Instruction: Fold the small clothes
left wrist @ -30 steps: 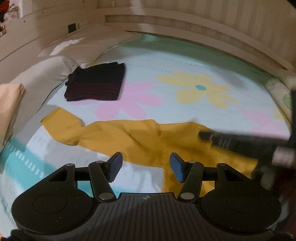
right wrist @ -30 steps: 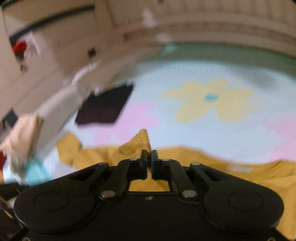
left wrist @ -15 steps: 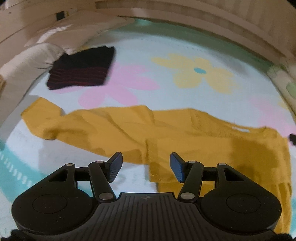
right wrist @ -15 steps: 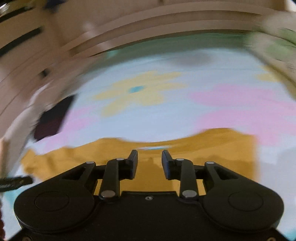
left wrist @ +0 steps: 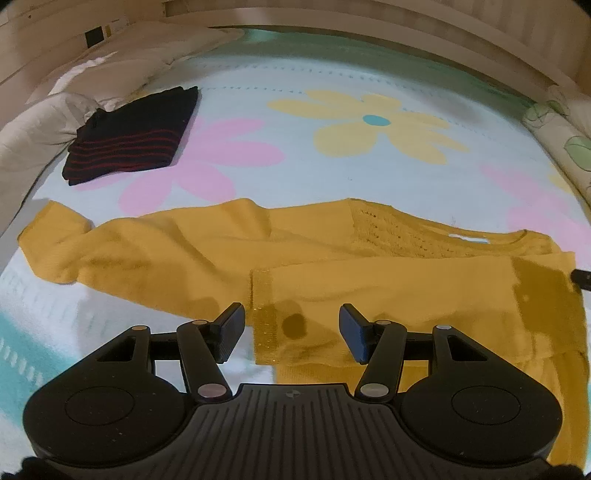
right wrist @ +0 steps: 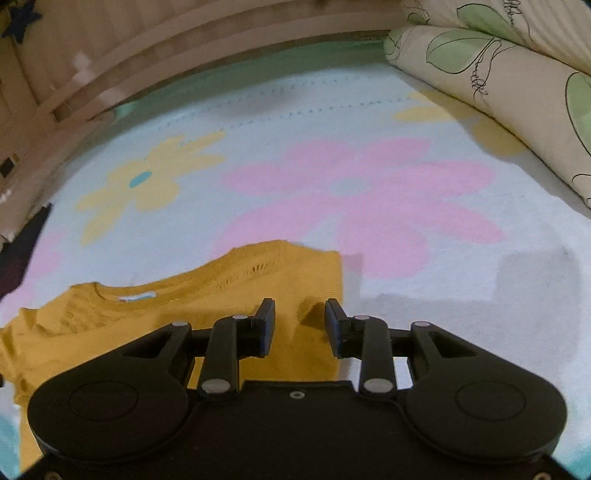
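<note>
A mustard-yellow knit sweater (left wrist: 369, 258) lies spread across the flowered bed sheet (left wrist: 332, 155), with one sleeve stretched out to the left and the other folded across its body, cuff (left wrist: 264, 314) toward me. My left gripper (left wrist: 291, 328) is open and empty, just above that cuff. In the right wrist view the sweater (right wrist: 221, 302) shows its neckline and right shoulder edge. My right gripper (right wrist: 300, 325) is open and empty over that shoulder area.
A folded black garment with red stripes (left wrist: 133, 136) lies at the back left near white pillows (left wrist: 37, 122). A leaf-print pillow (right wrist: 517, 81) lies along the right side. A wooden bed frame (left wrist: 369, 22) runs along the back.
My right gripper was shut on the sleeve cuff, carried it across and let go; it now hovers open. The sleeve now lies folded over the sweater body. Both views shifted right.
</note>
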`<state>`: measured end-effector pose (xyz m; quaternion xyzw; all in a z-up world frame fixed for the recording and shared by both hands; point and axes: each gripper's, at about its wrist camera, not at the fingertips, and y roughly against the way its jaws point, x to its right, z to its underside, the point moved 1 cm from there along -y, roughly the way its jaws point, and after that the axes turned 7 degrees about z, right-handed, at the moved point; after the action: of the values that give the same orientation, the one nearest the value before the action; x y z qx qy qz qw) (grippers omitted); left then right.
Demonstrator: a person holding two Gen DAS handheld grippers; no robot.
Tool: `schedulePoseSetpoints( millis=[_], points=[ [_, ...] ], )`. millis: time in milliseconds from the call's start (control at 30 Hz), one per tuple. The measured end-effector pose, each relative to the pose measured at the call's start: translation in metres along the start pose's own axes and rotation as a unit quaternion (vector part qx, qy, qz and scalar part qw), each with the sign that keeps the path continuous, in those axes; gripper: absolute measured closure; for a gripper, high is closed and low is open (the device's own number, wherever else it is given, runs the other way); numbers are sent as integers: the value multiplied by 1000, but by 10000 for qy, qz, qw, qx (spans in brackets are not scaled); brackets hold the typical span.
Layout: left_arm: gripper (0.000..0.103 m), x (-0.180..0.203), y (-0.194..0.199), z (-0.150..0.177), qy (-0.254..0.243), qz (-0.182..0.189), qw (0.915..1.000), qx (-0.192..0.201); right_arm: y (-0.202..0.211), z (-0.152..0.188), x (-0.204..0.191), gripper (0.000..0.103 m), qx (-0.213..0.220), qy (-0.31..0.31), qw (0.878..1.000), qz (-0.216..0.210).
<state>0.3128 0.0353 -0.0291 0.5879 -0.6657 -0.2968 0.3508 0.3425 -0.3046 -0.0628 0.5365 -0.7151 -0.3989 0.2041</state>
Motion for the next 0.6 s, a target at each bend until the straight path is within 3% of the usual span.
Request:
schedulePoseSetpoints(
  millis=[100, 200, 300, 367, 467, 500, 600],
  points=[
    [48, 0, -2, 1, -43, -19, 10000, -22, -10, 6, 7, 61, -200, -84, 9997, 82],
    [48, 3, -4, 1, -60, -12, 10000, -49, -12, 8, 14, 61, -303, -259, 9991, -126],
    [48, 6, -4, 1, -125, 3, 9999, -35, -11, 9, 23, 98, -318, -386, 9967, -644],
    [48, 8, -2, 1, -202, 3, 9998, 10, -7, 8, 27, 98, -212, -257, 9975, -622],
    [48, 12, -1, 1, -271, 42, 9996, 67, -2, 0, 39, 98, 145, 179, 9991, 350],
    [48, 13, -3, 2, -291, 52, 9996, 44, -1, -3, 47, 98, 146, 32, 9990, 432],
    [48, 17, -8, 5, -363, 31, 9993, -28, -6, -4, 73, 96, -140, -586, 9981, -161]
  ],
)
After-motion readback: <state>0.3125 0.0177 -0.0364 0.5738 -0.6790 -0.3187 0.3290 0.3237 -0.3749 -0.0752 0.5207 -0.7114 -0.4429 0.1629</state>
